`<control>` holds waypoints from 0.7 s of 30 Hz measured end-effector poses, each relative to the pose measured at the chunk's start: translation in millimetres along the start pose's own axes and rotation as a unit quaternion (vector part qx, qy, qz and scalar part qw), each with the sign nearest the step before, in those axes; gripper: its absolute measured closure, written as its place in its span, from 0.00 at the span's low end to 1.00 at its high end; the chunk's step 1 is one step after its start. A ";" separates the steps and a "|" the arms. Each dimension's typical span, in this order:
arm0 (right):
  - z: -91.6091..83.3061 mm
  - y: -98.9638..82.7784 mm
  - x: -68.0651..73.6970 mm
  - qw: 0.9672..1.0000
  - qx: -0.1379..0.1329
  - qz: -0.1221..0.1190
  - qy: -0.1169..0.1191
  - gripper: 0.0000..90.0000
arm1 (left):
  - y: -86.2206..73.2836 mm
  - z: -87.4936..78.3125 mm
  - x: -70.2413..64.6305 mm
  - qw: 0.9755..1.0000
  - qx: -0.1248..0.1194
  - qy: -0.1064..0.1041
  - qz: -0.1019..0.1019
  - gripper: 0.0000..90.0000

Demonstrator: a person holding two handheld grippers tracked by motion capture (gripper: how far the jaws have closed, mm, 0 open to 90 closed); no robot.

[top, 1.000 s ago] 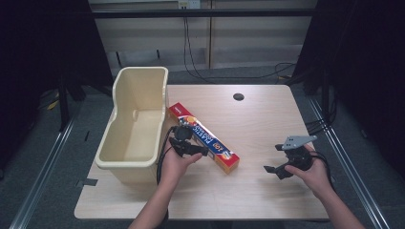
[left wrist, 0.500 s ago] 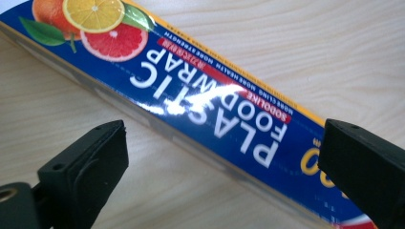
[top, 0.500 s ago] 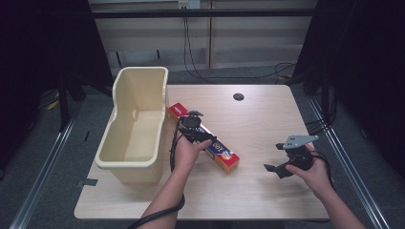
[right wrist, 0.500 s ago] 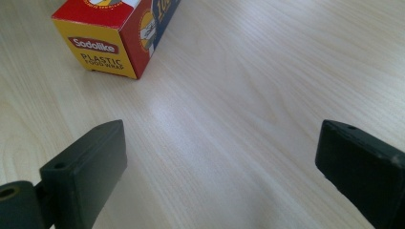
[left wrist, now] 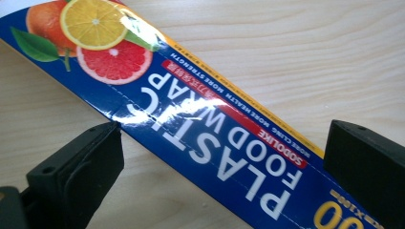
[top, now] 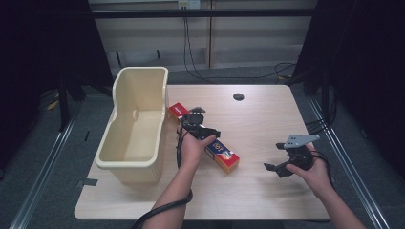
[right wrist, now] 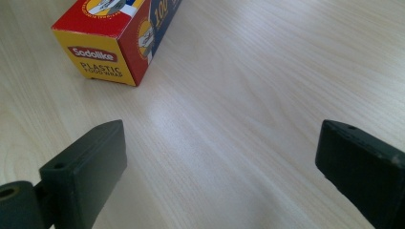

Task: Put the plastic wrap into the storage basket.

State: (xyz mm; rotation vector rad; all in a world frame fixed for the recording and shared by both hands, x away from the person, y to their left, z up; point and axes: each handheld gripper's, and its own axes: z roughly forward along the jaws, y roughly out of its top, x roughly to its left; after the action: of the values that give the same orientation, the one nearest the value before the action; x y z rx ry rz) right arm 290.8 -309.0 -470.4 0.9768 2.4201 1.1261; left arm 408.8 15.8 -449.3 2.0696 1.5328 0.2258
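Observation:
A long blue, red and yellow plastic food wrap box (top: 224, 155) lies slantwise on the wooden table (top: 267, 119), its red end by the bin. My left gripper (top: 202, 123) hovers over the box's middle. In the left gripper view the box (left wrist: 205, 124) runs between the two black jaws, and the left gripper (left wrist: 222, 157) is open. Its jaws have just been opening and stand wide on either side of the box without pressing it. My right gripper (top: 275, 157) is held low at the table's right, open and empty. In the right gripper view, the right gripper (right wrist: 219, 157) faces the box's yellow end (right wrist: 112, 38).
A tall cream plastic bin (top: 141, 70) stands at the table's left edge, right beside the box's red end. A dark round hole (top: 238, 97) sits in the tabletop at the back. Cables trail from both grippers. Bare tabletop lies between the two hands.
My left hand has moved rightward and farther from the person, from beside the bin to over the middle of the box. The right hand has stayed where it was.

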 end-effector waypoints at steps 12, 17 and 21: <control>0.0 0.2 -0.5 1.000 -0.006 0.011 -0.005 0.04 | -3.1 7.9 4.4 0.999 0.013 -0.021 -0.042 0.00; 0.2 0.2 -0.7 1.000 -0.004 0.011 -0.003 0.04 | -2.3 9.2 3.3 0.998 0.014 -0.018 -0.054 0.00; -1.0 0.2 -1.0 1.000 -0.007 0.013 -0.006 0.04 | -1.9 10.4 4.6 0.997 0.018 -0.023 -0.064 0.00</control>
State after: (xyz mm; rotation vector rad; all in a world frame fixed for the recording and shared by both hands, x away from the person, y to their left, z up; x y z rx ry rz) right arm 291.1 -310.2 -469.7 1.0107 2.3928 1.1411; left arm 413.4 17.1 -459.8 1.9812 1.6455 0.1012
